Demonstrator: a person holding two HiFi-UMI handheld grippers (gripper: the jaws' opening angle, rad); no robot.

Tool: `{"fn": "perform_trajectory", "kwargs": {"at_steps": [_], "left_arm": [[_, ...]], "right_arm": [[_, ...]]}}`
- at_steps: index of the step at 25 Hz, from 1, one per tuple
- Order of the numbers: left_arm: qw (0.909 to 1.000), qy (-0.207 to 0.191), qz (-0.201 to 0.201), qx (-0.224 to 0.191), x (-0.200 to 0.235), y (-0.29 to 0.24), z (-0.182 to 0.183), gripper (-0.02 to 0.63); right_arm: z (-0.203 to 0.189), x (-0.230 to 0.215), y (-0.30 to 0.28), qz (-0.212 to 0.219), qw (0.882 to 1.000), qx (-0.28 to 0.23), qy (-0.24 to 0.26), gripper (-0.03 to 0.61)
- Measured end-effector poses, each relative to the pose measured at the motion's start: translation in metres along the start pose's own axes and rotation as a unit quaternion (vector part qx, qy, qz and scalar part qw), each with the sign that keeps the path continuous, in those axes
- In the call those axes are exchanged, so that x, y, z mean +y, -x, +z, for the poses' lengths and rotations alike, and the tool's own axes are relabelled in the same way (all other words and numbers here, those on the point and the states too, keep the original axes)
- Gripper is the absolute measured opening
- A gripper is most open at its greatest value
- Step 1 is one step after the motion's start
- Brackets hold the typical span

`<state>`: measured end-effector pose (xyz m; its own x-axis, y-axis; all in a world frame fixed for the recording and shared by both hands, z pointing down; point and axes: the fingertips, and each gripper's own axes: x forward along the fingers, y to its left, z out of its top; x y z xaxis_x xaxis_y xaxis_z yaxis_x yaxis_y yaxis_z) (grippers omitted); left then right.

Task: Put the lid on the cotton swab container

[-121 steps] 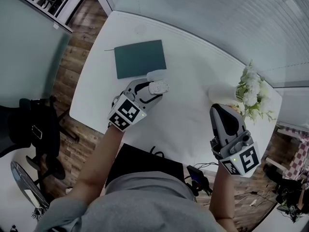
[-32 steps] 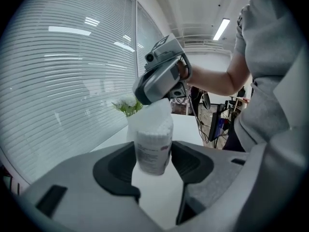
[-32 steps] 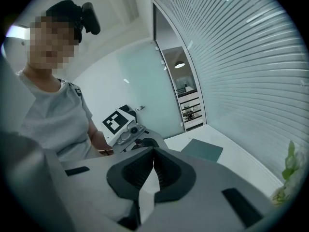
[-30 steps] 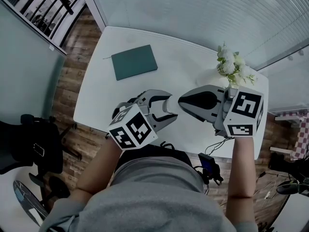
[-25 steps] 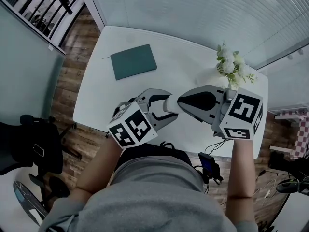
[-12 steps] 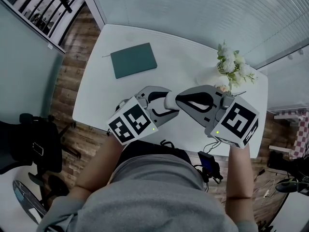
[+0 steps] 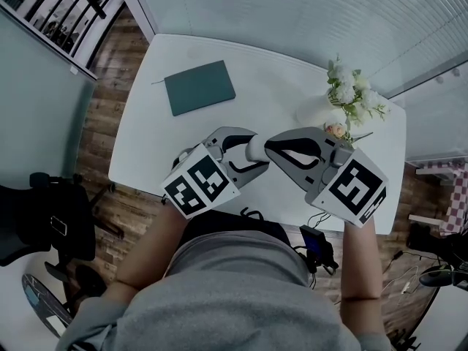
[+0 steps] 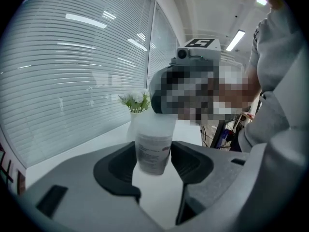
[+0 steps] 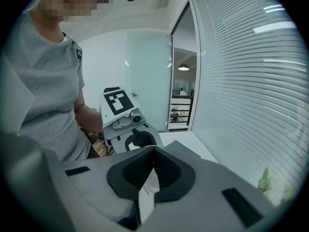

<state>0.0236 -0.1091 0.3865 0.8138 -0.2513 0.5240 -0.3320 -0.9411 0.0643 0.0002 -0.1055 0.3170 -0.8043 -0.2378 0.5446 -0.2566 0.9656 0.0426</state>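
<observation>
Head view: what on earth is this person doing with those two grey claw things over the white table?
A person holds a two-jaw gripper in each hand over the table. The left gripper is clamped on a small translucent cotton swab container, lifted off the tabletop. The right gripper, jaws together, has its tip at the container's top. Whether it pinches the lid there, or the lid is already seated, can't be made out.

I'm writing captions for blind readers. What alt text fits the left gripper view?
The left gripper holds a translucent plastic cotton swab container with a printed label by its sides, while the right gripper is at the container's top. Behind them, a white vase of white flowers stands on the white table before window blinds.
</observation>
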Motion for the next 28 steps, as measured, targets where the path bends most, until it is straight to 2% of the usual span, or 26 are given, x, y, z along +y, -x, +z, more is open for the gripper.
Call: {"fn": "perform_trajectory", "kwargs": {"at_steps": [4,9,14,16,22,28], "left_arm": [[0.9997,-0.012,0.011,0.016,0.003,-0.001,-0.006,0.225],[0.9998,-0.009,0.014,0.009,0.005,-0.001,-0.003,0.225],[0.9993,-0.023,0.025,0.016,0.005,-0.003,0.000,0.225],[0.9995,-0.017,0.027,0.008,0.007,-0.003,0.002,0.225],[0.9987,-0.013,0.048,-0.007,0.020,0.006,0.001,0.225],[0.9974,-0.010,0.069,-0.021,0.029,0.014,0.005,0.225]], "right_arm": [[-0.003,-0.002,-0.001,-0.003,1.000,-0.006,-0.003,0.021],[0.001,-0.009,0.001,-0.009,0.998,-0.054,-0.028,0.023],[0.000,-0.011,0.005,-0.025,0.998,-0.052,-0.031,0.023],[0.002,-0.015,0.006,-0.030,0.996,-0.069,-0.043,0.023],[0.015,-0.033,0.025,-0.053,0.980,-0.158,-0.105,0.023],[0.012,-0.046,0.047,-0.101,0.969,-0.197,-0.107,0.023]]}}
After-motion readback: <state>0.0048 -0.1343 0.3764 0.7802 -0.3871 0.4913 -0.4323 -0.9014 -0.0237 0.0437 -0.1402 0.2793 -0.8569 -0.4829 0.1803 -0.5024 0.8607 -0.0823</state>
